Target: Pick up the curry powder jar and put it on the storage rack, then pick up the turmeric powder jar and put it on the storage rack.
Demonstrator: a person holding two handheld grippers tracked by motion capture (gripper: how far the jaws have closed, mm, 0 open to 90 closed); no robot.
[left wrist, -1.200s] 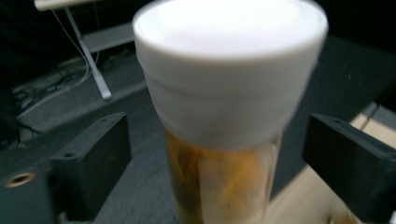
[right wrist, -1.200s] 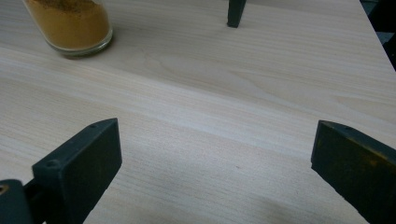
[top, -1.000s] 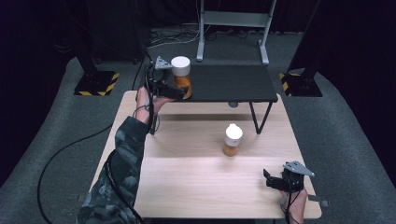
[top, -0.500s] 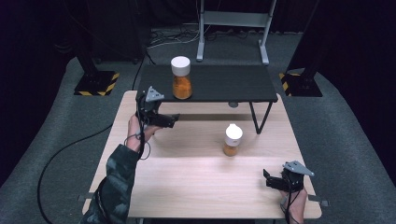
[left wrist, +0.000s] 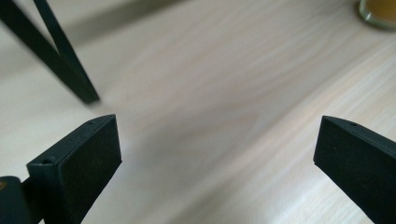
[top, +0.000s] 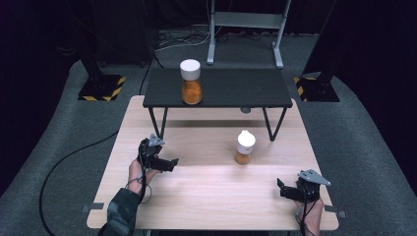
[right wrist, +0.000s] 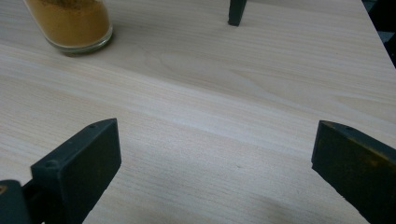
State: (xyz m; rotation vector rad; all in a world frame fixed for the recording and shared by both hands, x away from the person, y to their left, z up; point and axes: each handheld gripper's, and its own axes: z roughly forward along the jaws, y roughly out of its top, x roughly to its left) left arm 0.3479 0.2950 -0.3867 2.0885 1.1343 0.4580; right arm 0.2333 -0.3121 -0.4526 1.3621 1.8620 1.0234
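Note:
A tall jar of orange powder with a white lid [top: 191, 81] stands on the small black shelf [top: 231, 88] at the back of the wooden table. A second, smaller jar of orange powder [top: 245, 146] stands on the table's wood in front of the shelf; its base shows in the left gripper view [left wrist: 379, 11] and in the right gripper view [right wrist: 72, 23]. My left gripper [top: 173, 163] hovers low over the table's left half, open and holding nothing. My right gripper [top: 281, 189] rests near the front right corner, open with nothing between its fingers.
The black shelf's thin legs [top: 156, 123] stand on the light wooden table [top: 206, 196]; one leg shows close by in the left gripper view [left wrist: 65, 65]. A black cable [top: 64, 162] trails off the table's left side onto the grey floor.
My left gripper let go of the tall jar on the shelf and drew back toward the person, down to the table's left half. The right gripper stayed put.

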